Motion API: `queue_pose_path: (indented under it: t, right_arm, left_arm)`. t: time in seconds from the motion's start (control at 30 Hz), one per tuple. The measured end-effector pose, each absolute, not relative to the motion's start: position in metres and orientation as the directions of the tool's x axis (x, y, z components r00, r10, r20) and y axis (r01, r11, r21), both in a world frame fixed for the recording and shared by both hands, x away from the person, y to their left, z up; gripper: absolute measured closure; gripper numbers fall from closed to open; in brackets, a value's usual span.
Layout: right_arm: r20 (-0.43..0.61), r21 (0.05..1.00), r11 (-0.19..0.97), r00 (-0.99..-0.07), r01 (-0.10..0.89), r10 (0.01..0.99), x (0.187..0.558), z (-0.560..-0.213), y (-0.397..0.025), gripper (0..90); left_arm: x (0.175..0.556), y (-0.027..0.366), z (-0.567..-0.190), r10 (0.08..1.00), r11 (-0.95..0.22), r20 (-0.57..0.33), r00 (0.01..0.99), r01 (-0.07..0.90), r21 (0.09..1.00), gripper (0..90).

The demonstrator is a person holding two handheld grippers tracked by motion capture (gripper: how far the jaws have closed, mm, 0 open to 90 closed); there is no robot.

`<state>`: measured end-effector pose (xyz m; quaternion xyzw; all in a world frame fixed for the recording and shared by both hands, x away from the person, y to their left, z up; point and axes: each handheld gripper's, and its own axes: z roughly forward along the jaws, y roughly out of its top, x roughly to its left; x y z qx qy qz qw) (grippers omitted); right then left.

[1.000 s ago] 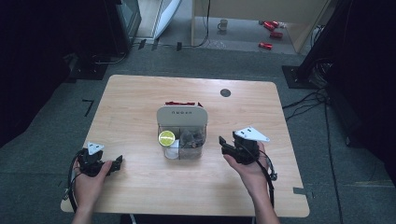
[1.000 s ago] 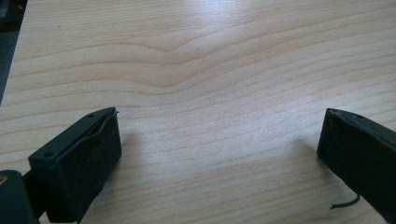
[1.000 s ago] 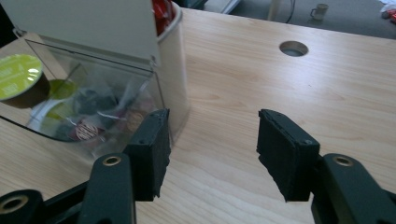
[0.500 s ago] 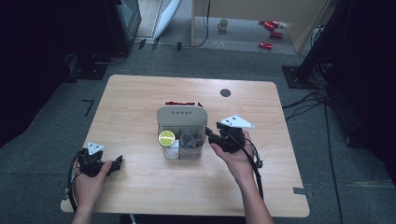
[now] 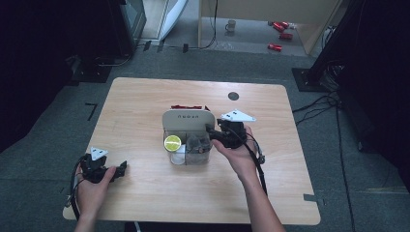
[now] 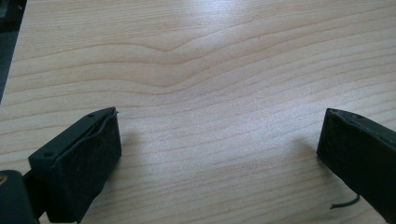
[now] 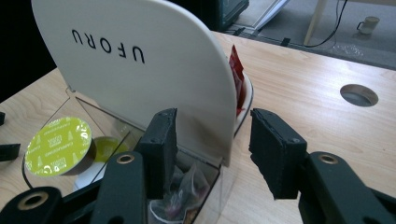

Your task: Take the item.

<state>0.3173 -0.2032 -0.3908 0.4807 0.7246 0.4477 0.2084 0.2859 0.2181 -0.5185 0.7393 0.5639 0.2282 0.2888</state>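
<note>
While my left gripper (image 5: 121, 168) idled with fingers wide over bare table (image 5: 145, 101), I held my right gripper (image 7: 212, 140) open astride the right wall of the clear organiser (image 5: 188, 140) at mid-table, judging it light, stiff and slippery, best pinched there.

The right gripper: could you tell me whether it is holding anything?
Nothing is held yet: the right gripper is open, its jaws either side of the organiser's white lid edge.
</note>
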Motion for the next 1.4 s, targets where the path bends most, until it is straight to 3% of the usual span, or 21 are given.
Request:
queue_pose_path:
  t: [1.4]
  right_arm:
    - [0.168, 0.847, 0.140, -0.507, 0.514, 0.845, 0.305, -0.395, -0.205, 42.9]
  left_arm:
    - [0.286, 0.218, -0.518, 0.965, -0.197, 0.011, 0.260, 0.703, 0.684, 0.0]
